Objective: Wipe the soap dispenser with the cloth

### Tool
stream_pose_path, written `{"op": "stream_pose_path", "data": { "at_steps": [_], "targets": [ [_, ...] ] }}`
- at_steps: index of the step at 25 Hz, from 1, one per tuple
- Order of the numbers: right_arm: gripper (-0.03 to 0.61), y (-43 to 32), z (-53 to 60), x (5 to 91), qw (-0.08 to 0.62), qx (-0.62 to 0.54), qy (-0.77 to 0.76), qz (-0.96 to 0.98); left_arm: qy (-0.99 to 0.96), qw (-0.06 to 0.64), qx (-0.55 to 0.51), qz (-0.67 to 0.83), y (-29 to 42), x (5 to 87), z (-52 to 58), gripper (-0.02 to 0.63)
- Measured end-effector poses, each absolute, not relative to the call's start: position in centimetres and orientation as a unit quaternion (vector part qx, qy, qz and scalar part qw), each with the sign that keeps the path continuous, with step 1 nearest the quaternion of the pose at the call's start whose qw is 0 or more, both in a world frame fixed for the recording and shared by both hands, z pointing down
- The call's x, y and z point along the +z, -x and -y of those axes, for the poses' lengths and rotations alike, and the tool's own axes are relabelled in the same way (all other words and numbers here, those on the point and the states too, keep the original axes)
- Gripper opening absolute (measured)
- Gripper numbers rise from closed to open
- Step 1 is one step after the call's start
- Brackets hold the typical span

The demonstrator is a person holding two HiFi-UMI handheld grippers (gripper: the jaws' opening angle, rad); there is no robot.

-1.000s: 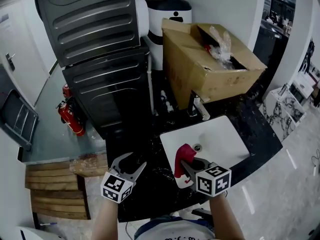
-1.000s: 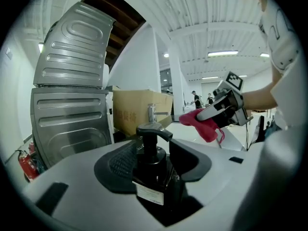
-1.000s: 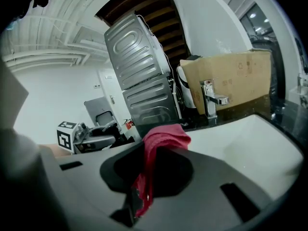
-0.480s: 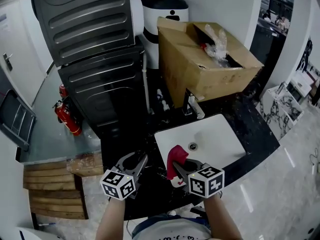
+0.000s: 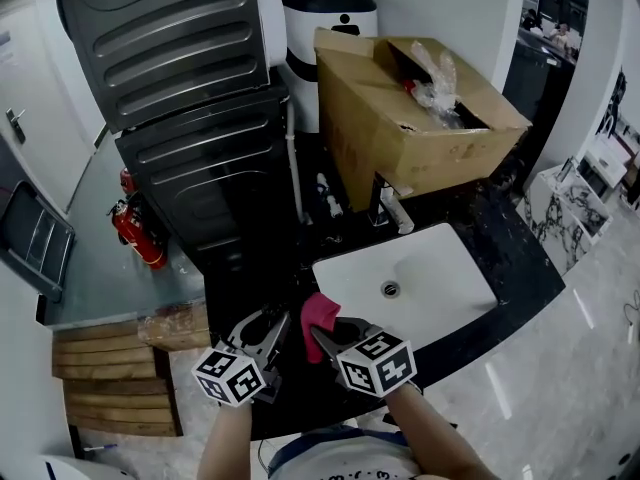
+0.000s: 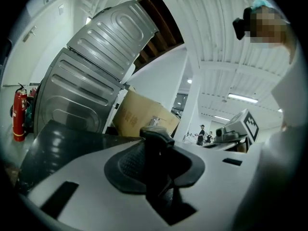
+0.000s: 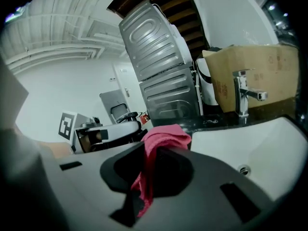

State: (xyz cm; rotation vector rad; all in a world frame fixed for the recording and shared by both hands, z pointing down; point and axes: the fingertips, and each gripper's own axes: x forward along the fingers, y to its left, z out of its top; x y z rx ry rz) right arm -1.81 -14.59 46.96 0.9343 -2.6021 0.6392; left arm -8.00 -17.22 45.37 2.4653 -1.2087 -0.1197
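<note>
The black soap dispenser [image 6: 155,134] stands near the front edge of the black counter [image 5: 505,253], left of the white sink [image 5: 445,278]. Only its dark pump top shows well. The left gripper [image 5: 268,326] has its jaws narrow and pressed on the dispenser, one on each side. A second ago those jaws were wide apart. The pink cloth [image 5: 320,314] is pinched tight in the right gripper [image 5: 322,332], and its top end sticks up past the jaws. Before, the cloth was over the sink's front left corner. Now it has moved left, off the sink, and is just beside the left gripper. The tap [image 5: 392,211] and cardboard box [image 5: 400,118] at the back have not moved.
</note>
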Motion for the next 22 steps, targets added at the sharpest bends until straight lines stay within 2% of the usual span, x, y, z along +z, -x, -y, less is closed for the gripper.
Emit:
{"op": "stream_pose_path", "data": {
  "at_steps": [9, 16, 22],
  "targets": [
    [0.049, 3.3, 13.5, 50.8, 0.209, 0.248, -0.314, 0.892, -0.842, 0.246, -0.118, 0.464, 12.3, 46.0, 16.3, 0.103],
    [0.049, 2.7, 13.8, 51.8, 0.241, 0.244, -0.349, 0.872, -0.831, 0.261, -0.132, 0.474, 13.8, 46.6, 15.9, 0.103],
    [0.049, 5.6, 15.8, 45.2, 0.115, 0.231, -0.334, 0.907, -0.837, 0.248, -0.114, 0.475, 13.4, 46.3, 15.8, 0.103]
  ]
}}
